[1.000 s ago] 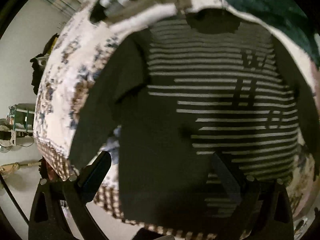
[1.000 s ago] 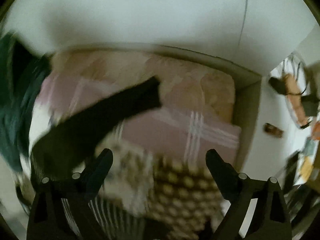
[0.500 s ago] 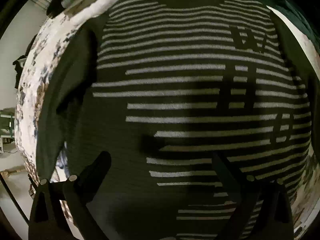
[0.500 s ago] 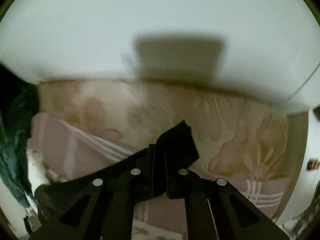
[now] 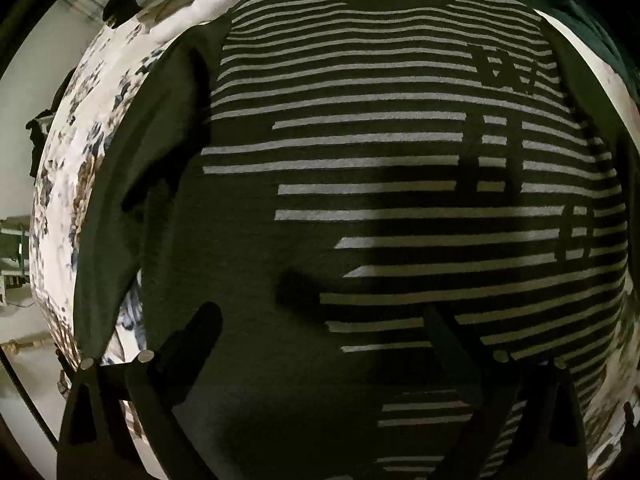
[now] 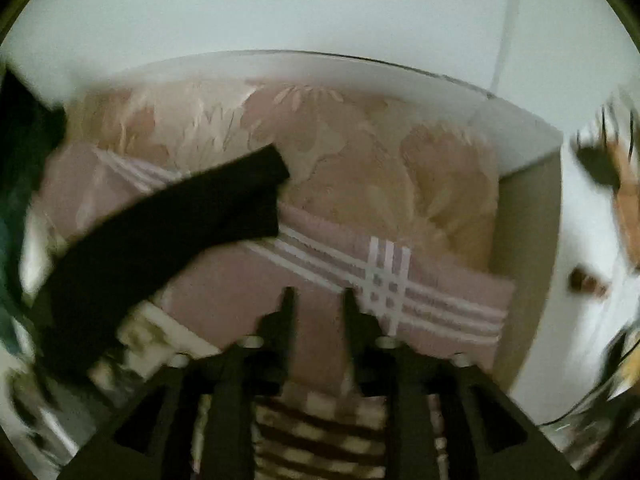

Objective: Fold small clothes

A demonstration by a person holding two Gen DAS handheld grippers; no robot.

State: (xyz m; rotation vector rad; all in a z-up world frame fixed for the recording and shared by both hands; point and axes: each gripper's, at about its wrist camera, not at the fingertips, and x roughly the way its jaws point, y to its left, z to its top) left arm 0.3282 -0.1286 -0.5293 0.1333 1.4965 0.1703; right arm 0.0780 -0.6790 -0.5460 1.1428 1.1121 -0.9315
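Floral bedsheet, pink striped blanket, white wall, green cloth

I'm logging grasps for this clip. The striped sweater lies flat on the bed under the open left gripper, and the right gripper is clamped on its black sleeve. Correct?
Not quite. The right wrist view shows the right gripper parted and empty, with the black sleeve lying off to its left. The striped sweater does lie flat under the open left gripper.
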